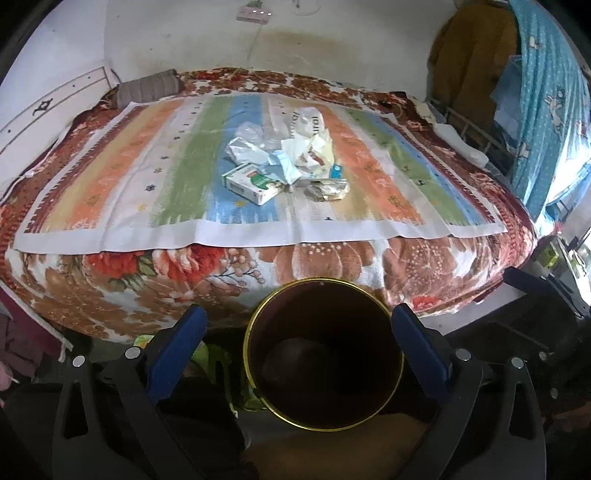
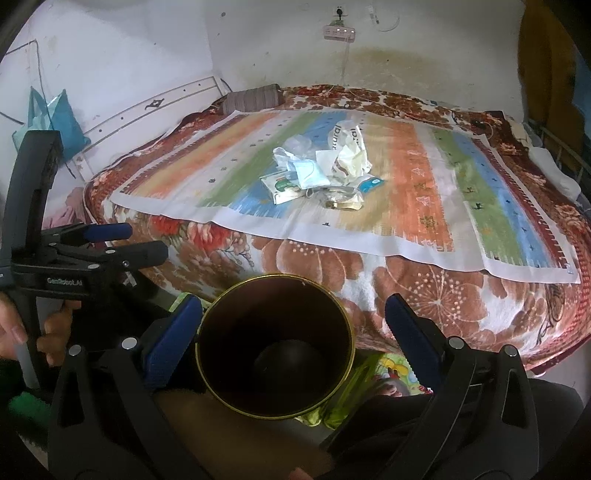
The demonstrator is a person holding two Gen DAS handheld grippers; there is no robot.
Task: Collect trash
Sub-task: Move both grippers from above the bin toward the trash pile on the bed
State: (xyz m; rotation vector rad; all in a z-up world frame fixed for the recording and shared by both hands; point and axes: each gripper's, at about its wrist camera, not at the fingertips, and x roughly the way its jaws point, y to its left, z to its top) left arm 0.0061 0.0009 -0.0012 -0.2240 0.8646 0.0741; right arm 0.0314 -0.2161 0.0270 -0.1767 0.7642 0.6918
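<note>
A pile of trash (image 1: 288, 162) lies in the middle of a striped cloth on the bed: a small white and green carton (image 1: 251, 182), crumpled paper, a blue face mask (image 1: 282, 168) and clear plastic wrappers. The pile also shows in the right wrist view (image 2: 321, 170). A dark bin with a gold rim (image 1: 323, 369) stands below the bed's near edge. My left gripper (image 1: 299, 328) is open and empty above the bin. My right gripper (image 2: 291, 317) is open and empty above the same bin (image 2: 275, 347). The left gripper also shows at the left of the right wrist view (image 2: 142, 242).
The striped cloth (image 1: 110, 192) lies over a floral blanket (image 1: 332, 258). A grey pillow (image 1: 147, 88) sits at the far left. A white headboard (image 2: 147, 110) and a wall power strip (image 2: 340, 31) are behind. Blue fabric (image 1: 546, 110) hangs at the right. A colourful bag (image 2: 391, 373) lies by the bin.
</note>
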